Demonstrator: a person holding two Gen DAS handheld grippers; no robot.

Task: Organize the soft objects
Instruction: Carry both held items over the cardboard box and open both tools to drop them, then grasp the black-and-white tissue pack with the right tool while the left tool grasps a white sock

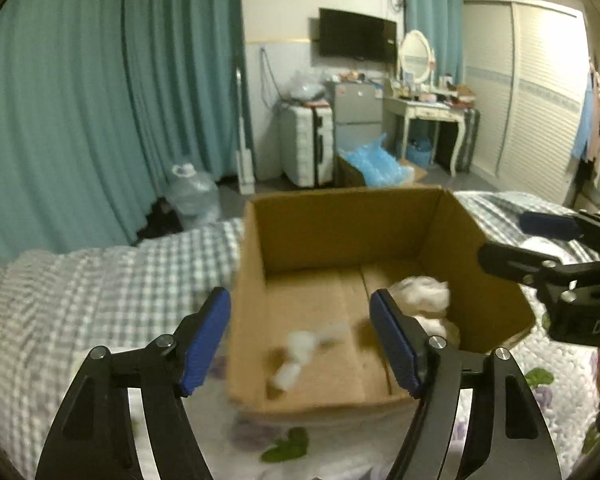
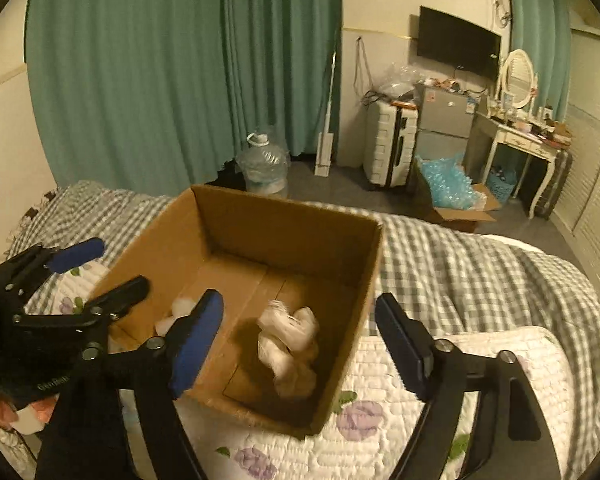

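Bedtop cardboard box (image 2: 260, 236), white bundle (image 2: 288, 340) inside, below hand-held gripper (image 2: 300, 312).

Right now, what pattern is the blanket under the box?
Grey-and-white checked blanket, clearest in the right wrist view.

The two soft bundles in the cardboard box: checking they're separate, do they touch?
Apart. The right wrist view shows bare box floor between the small white bundle and the larger cream bundle.

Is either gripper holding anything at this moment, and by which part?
Nothing is held. The left gripper and right gripper are both open and empty above the cardboard box.
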